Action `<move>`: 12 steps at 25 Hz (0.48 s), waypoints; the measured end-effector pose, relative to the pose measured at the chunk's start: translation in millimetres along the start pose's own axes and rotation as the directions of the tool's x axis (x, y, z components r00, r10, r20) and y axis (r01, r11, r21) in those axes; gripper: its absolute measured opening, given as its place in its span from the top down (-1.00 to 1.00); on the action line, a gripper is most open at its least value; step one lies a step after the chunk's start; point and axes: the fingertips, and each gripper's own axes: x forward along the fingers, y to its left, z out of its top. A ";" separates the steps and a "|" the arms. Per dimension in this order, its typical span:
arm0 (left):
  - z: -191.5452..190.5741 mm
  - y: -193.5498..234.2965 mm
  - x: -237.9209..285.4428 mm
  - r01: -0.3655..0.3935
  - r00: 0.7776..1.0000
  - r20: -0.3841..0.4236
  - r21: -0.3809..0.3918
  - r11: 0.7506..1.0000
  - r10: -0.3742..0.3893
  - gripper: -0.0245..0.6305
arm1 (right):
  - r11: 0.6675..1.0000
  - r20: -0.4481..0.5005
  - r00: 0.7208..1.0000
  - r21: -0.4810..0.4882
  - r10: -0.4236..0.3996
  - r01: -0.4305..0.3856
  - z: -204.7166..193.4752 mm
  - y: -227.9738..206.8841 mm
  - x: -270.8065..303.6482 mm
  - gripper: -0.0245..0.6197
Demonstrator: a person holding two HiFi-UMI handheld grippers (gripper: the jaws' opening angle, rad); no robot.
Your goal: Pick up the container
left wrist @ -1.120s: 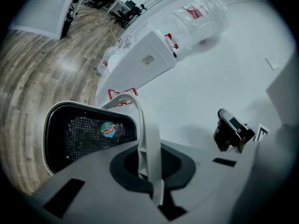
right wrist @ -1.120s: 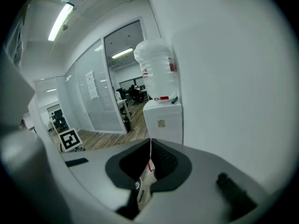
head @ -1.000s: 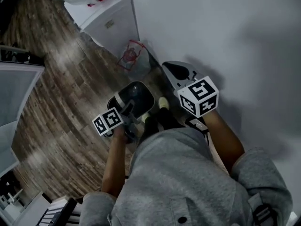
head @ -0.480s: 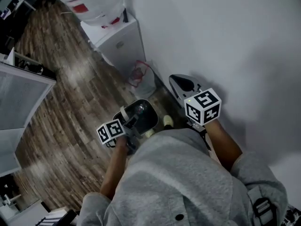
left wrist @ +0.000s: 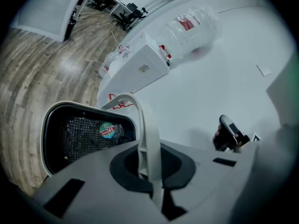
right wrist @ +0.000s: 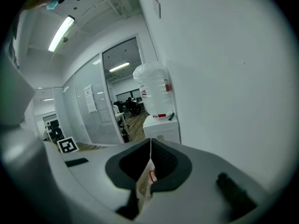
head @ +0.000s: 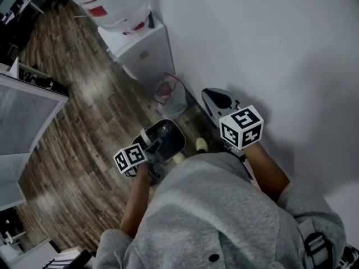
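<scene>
Our left gripper [left wrist: 149, 169] clamps the white handle [left wrist: 149, 136] of the black-lined container [left wrist: 84, 134], hanging near the white cabinet [left wrist: 140, 71]. Our right gripper [right wrist: 148, 169] pinches a thin red-marked sheet [right wrist: 144, 186], too cropped for us to identify.

My left gripper [left wrist: 150, 169] has its jaws clamped on a white handle [left wrist: 145, 125] between them. My right gripper [right wrist: 148, 169] pinches a thin bag edge [right wrist: 142, 188]. Both point forward and down.

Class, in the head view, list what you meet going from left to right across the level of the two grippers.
Glass panel → left gripper's marker cube → black container → right gripper's marker cube → white wall.
</scene>
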 end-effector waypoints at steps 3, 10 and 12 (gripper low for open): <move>1.1 2.6 -1.2 0.003 1.000 0.010 -0.012 1.000 -0.003 0.88 | 1.000 -0.001 1.000 -0.021 -0.003 0.003 -0.3 1.3 0.8 0.85; -1.7 2.3 3.8 0.005 1.000 -0.004 -0.001 1.000 -0.005 0.88 | 0.999 -0.003 1.000 -0.034 0.005 -0.005 -0.9 3.5 2.4 0.85; -2.0 2.4 5.3 0.005 1.000 -0.008 -0.001 1.000 -0.005 0.88 | 0.999 -0.005 1.000 -0.036 0.005 -0.005 -1.5 3.6 3.7 0.85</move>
